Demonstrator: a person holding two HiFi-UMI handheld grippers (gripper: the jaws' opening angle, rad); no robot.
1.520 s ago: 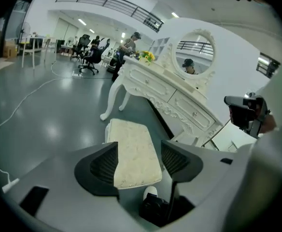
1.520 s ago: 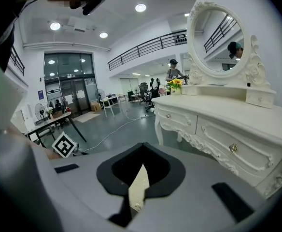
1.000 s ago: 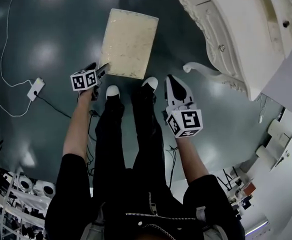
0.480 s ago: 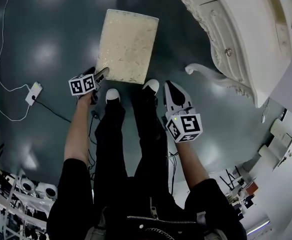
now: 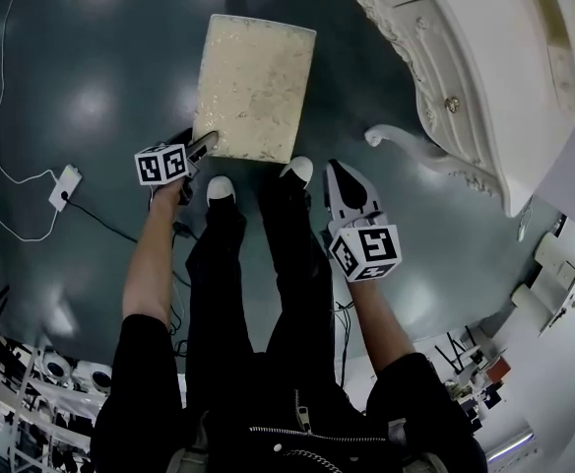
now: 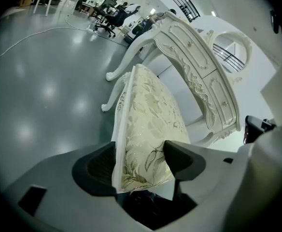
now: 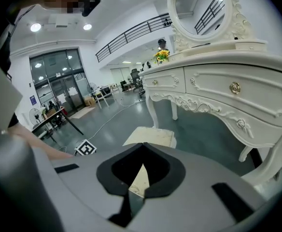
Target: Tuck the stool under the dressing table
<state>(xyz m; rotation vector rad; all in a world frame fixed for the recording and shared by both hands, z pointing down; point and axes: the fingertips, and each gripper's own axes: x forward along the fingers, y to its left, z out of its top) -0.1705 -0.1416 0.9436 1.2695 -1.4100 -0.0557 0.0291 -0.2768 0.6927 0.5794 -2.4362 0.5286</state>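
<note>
Now L gripper (image 5: 205,145) tilts down, closing round stool (image 5: 256,85)

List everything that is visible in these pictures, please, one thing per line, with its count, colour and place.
cream floral upholstered stool: one, cream with a white frame, on the floor ahead of the feet, not under the table.
white carved dressing table: one, white with gold knobs, right of the stool.
round white-framed mirror: one, white, on the table top.
yellow flowers: one bunch, yellow, at the table's far end.
white plug box with cable: one, white, on the floor at left.
glossy dark grey floor: one, dark grey, under everything.
white-toed shoes: two, white toes, at the stool's near edge.
left tool: one, grey, jaws closing on the stool's near left corner.
right tool: one, white, jaws together, empty, right of the feet.
</note>
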